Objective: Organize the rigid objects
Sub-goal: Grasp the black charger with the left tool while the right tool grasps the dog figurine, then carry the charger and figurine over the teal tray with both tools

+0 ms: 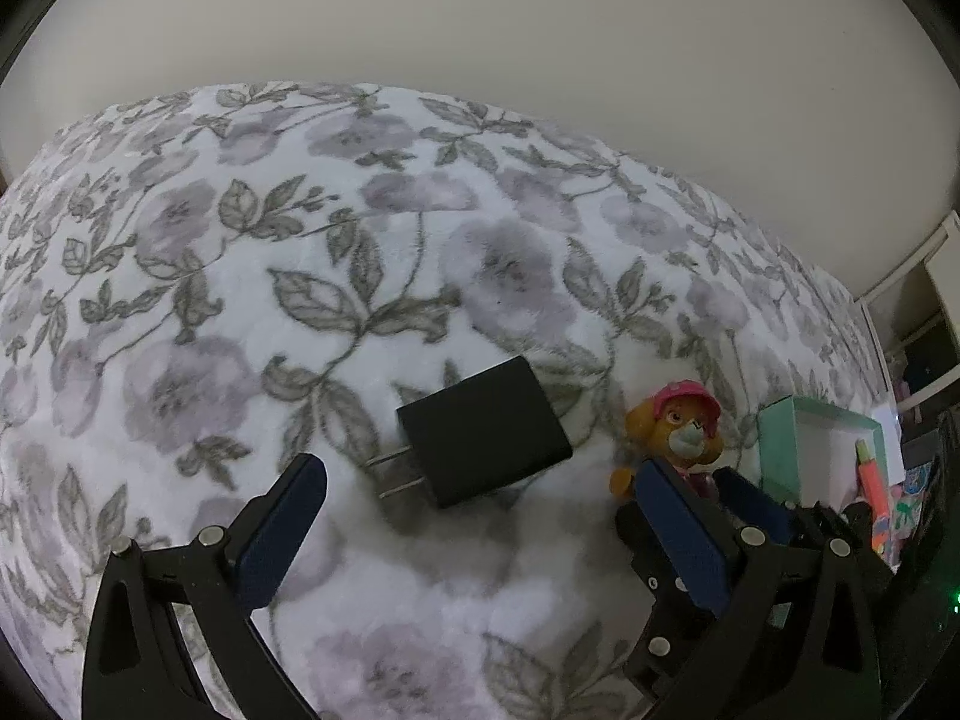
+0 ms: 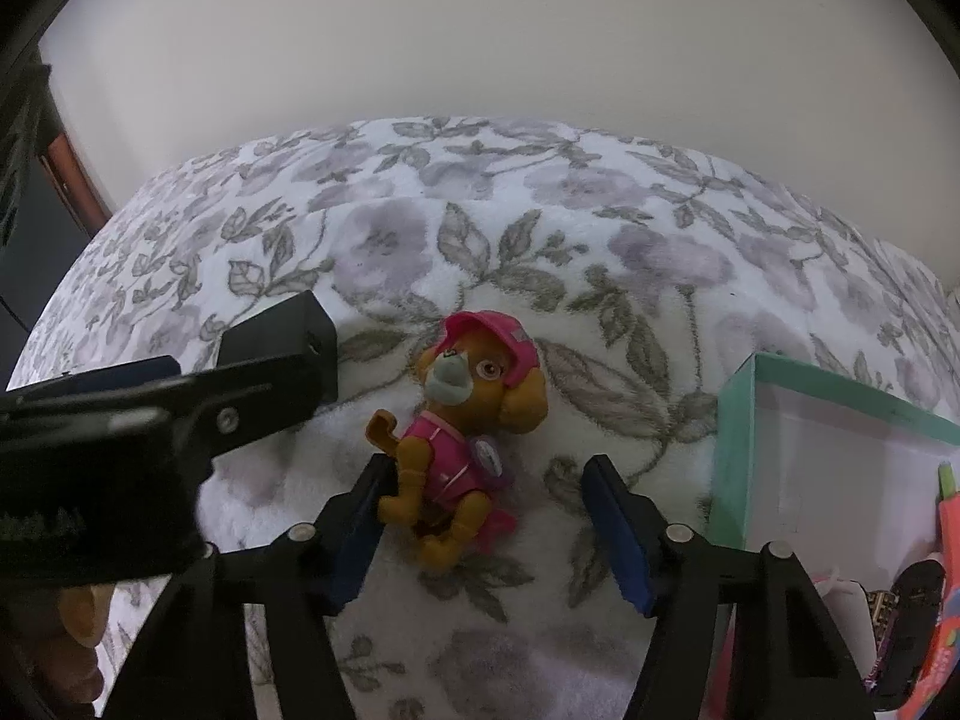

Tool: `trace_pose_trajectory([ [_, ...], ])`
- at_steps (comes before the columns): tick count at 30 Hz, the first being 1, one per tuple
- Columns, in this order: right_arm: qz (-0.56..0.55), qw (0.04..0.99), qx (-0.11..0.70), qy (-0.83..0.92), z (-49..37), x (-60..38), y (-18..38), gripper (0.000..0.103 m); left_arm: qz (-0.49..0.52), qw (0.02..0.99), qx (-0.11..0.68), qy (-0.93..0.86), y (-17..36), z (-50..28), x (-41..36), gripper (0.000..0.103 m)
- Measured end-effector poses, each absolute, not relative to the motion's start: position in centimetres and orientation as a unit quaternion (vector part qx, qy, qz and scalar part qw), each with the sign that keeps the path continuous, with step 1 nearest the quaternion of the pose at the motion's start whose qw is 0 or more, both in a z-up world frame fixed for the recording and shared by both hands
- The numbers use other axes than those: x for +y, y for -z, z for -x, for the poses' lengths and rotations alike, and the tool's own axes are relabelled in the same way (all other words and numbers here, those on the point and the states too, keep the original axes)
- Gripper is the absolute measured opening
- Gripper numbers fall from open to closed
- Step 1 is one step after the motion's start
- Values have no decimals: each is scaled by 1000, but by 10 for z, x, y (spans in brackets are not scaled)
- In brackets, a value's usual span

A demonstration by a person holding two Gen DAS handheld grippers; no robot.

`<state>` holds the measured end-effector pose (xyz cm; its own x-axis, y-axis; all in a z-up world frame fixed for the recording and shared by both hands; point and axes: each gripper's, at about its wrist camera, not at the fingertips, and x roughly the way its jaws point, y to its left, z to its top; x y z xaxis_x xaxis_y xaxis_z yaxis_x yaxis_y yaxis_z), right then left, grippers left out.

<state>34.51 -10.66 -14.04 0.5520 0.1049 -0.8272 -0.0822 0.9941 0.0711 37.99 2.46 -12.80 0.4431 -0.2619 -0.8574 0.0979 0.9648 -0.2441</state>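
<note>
A black plug-in charger [image 1: 483, 432] lies flat on the flowered blanket [image 1: 360, 252], its two prongs pointing left. My left gripper [image 1: 477, 477] is open just before it, with one finger to either side and neither touching it. A toy dog [image 2: 462, 420] in a pink cap and vest lies on its back to the charger's right. My right gripper [image 2: 489, 468] straddles the dog's lower body. Its left pad is at the dog's arm, while the right pad stands clear of the dog. In the right wrist view the charger [image 2: 282, 330] shows behind the left gripper's finger.
A teal box [image 2: 735, 420] with a white inside stands on the blanket to the right of the dog. It holds an orange-pink marker [image 2: 948, 516] and other small items. A hand [image 2: 78, 630] shows at the lower left. A plain wall rises behind the bed.
</note>
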Motion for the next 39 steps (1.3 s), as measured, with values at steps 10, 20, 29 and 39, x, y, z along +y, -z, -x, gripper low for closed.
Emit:
trace_pose_trajectory([
  [10, -26, 881, 471, -42, -346, -114, 140, 53, 76, 841, 527, 98, 135, -384, 19, 74],
  [20, -41, 879, 473, -36, -345, -121, 139, 42, 92, 838, 530, 96, 136, -379, 24, 74],
  [29, -54, 876, 477, -41, -343, -123, 137, 42, 121, 834, 531, 90, 133, -370, 30, 73],
  [39, -66, 881, 468, -39, -327, -126, 111, 41, 161, 833, 522, 87, 115, -345, 36, 73],
])
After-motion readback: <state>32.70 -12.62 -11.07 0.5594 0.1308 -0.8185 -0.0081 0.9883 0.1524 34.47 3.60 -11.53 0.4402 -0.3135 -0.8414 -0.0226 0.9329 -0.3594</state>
